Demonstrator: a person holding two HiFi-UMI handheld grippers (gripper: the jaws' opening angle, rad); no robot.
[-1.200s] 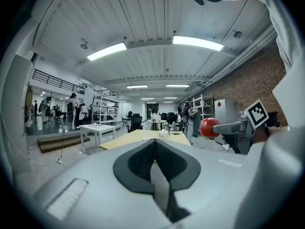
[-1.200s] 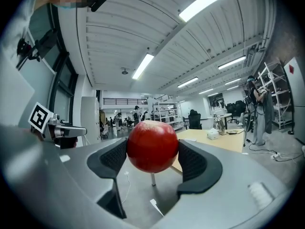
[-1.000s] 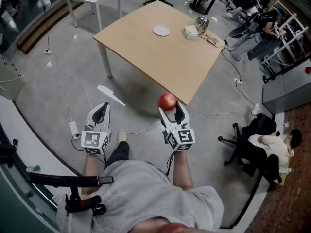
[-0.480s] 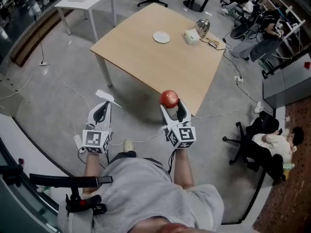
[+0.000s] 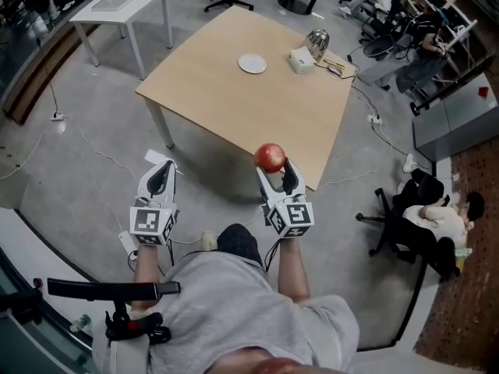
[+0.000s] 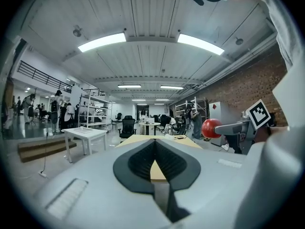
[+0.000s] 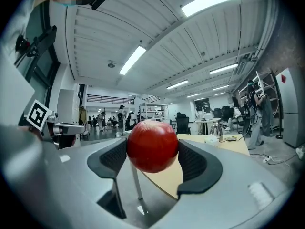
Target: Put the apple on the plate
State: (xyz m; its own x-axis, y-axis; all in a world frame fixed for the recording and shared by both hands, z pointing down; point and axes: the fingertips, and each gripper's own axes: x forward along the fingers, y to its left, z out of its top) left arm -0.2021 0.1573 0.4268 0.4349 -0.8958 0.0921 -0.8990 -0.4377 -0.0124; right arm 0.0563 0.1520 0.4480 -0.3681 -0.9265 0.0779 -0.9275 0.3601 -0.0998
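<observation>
A red apple (image 5: 270,157) is clamped between the pads of my right gripper (image 5: 271,167), held level in the air just short of the wooden table's (image 5: 234,104) near corner. In the right gripper view the apple (image 7: 152,146) fills the gap of that gripper (image 7: 152,151), a pad pressing on each side. A small white plate (image 5: 252,63) lies on the far part of the table. My left gripper (image 5: 163,170) hangs over the floor left of the apple, shut and empty (image 6: 155,144). The left gripper view shows the apple (image 6: 211,128) off to the right.
A metal kettle (image 5: 316,44) and a white box (image 5: 301,55) stand beside the plate. A small white table (image 5: 125,2) is at the back left. Cables run over the floor. An office chair (image 5: 386,224) and a seated person (image 5: 437,224) are at the right.
Both grippers have moved forward toward the table, which now lies closer in the head view. The apple has stayed in the right gripper; the left gripper has stayed shut.
</observation>
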